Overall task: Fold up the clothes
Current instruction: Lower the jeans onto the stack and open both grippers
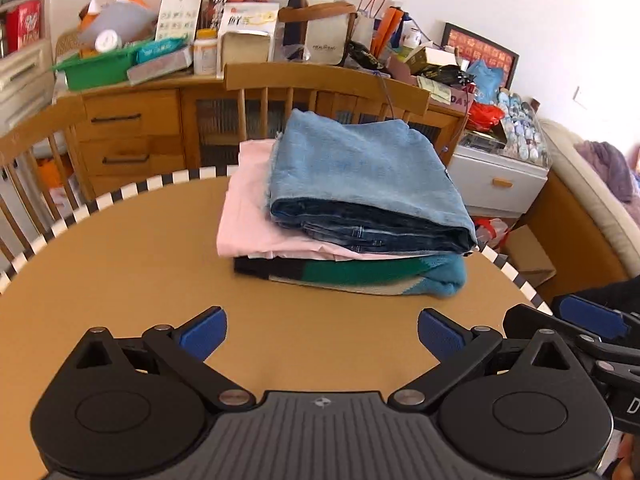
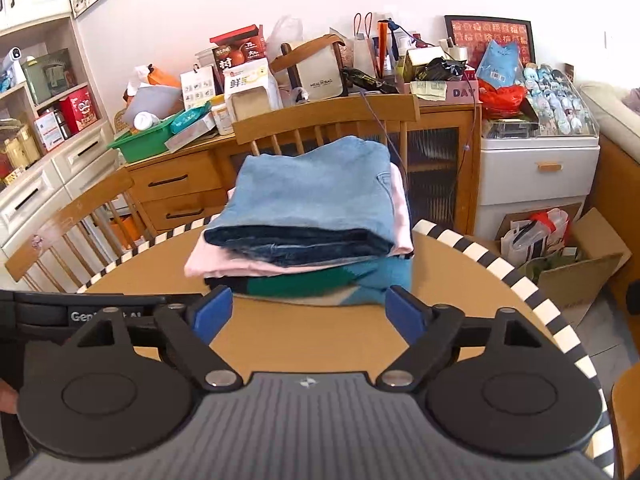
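Beyond the left gripper's [image 1: 322,334] fingers, the knit sweater [image 1: 360,274] is largely covered by the pink garment [image 1: 248,224] and folded jeans [image 1: 360,176]. The right gripper [image 1: 580,320] is cut off at the frame's edge. Lettering on boxes [image 2: 240,56] behind cannot be read.

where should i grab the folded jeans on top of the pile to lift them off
Probably best to grip the folded jeans at the thick folded edge that faces the grippers, coming in from the near side, low and level. The layers there are stacked and rounded, and overhang the pink garment, so one finger can slide underneath. Both grippers are open.
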Tool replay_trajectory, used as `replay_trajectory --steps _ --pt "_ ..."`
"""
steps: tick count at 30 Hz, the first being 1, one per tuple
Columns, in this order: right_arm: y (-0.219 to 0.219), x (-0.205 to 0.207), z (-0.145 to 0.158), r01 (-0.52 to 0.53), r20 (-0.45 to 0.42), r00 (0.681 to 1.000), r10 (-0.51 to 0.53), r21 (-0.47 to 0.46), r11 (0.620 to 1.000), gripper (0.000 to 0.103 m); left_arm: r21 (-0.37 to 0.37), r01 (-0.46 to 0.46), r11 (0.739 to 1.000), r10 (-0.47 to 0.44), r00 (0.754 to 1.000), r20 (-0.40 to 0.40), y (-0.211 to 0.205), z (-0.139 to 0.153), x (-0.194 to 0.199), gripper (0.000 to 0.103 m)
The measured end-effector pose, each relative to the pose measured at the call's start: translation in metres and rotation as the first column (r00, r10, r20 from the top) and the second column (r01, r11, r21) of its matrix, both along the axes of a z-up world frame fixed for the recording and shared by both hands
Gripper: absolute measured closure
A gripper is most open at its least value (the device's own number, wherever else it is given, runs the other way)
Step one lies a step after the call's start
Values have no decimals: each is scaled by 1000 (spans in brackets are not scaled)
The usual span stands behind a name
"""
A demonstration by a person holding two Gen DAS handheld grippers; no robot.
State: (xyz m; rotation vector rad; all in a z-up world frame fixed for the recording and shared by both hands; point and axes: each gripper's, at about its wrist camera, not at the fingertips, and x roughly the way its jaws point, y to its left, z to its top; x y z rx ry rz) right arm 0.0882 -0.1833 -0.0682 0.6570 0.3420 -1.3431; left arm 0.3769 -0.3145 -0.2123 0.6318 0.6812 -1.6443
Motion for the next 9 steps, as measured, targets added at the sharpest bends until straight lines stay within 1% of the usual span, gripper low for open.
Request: replay_trajectory --steps 2,5,9 --pt "3 1 4 -2 -3 1000 2 -7 1000 16 -26 13 1000 -12 1000 27 5 7 -2 0" --pt "4 1 11 5 -6 1000 -5 -20 1000 15 -63 18 998 -16 999 42 9 18 -2 0" --pt "2 -3 16 12 12 1000 -11 -24 1000 13 -71 26 997 -26 1000 7 9 24 3 1"
